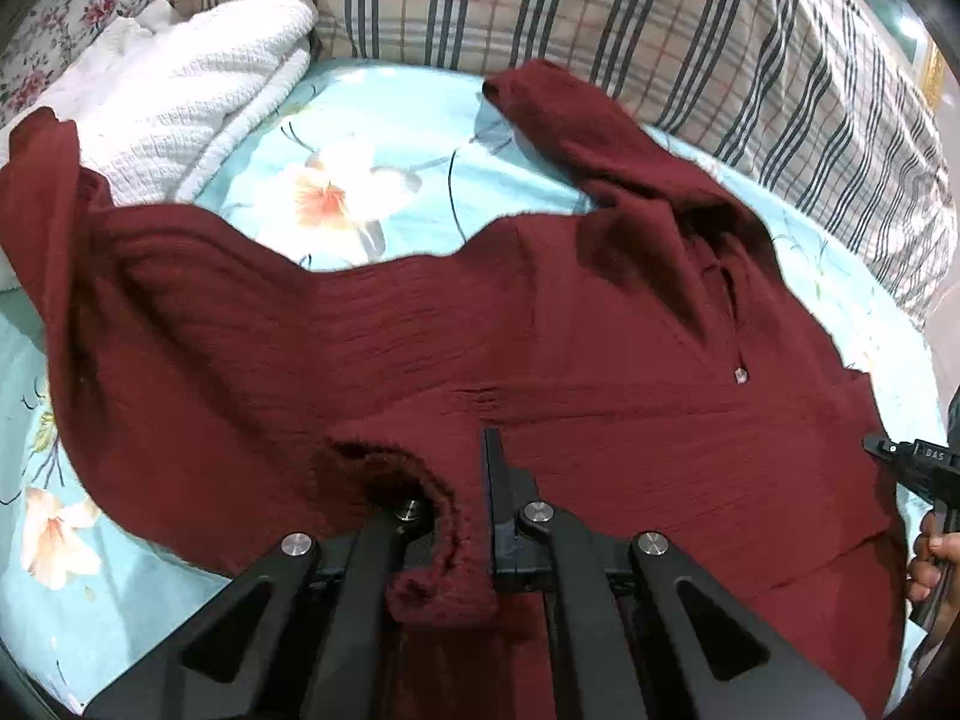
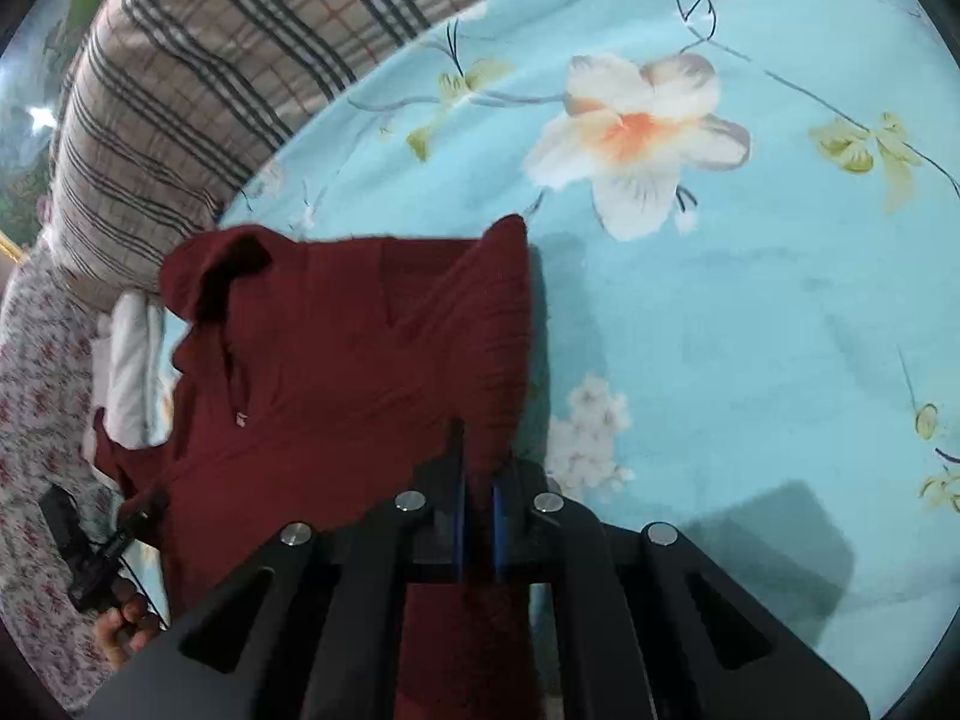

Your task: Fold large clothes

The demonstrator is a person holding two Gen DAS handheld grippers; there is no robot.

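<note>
A dark red crinkle-weave hooded top (image 1: 420, 348) lies spread across a bed covered by a light blue floral sheet (image 1: 384, 138). Its hood (image 1: 678, 228) is bunched near the striped plaid pillow (image 1: 600, 12), one sleeve (image 1: 564, 114) reaches toward that pillow, and a drawstring with a small metal tip (image 1: 740, 375) runs down the front.

The left claw (image 1: 462, 516) sits at the near edge of the top with a ribbed edge of the fabric bunched between its fingers; the jaws stand narrow with the cloth pinched between them. The right claw (image 2: 477, 510) grips another edge of the same garment (image 2: 360, 360), its blue-padded fingers (image 2: 498, 516) close together with red cloth passing between them and hanging below.

In the left wrist view the right claw (image 1: 912, 468) shows at the far right edge, with the person's hand (image 1: 930, 558) behind it. In the right wrist view the left hand (image 2: 123, 618) appears at the lower left, holding its tool.

A folded white knitted blanket (image 1: 198, 96) rests on the bed beside the top, touching its far left part. A pink floral fabric (image 1: 78, 6) lies beyond it.
</note>
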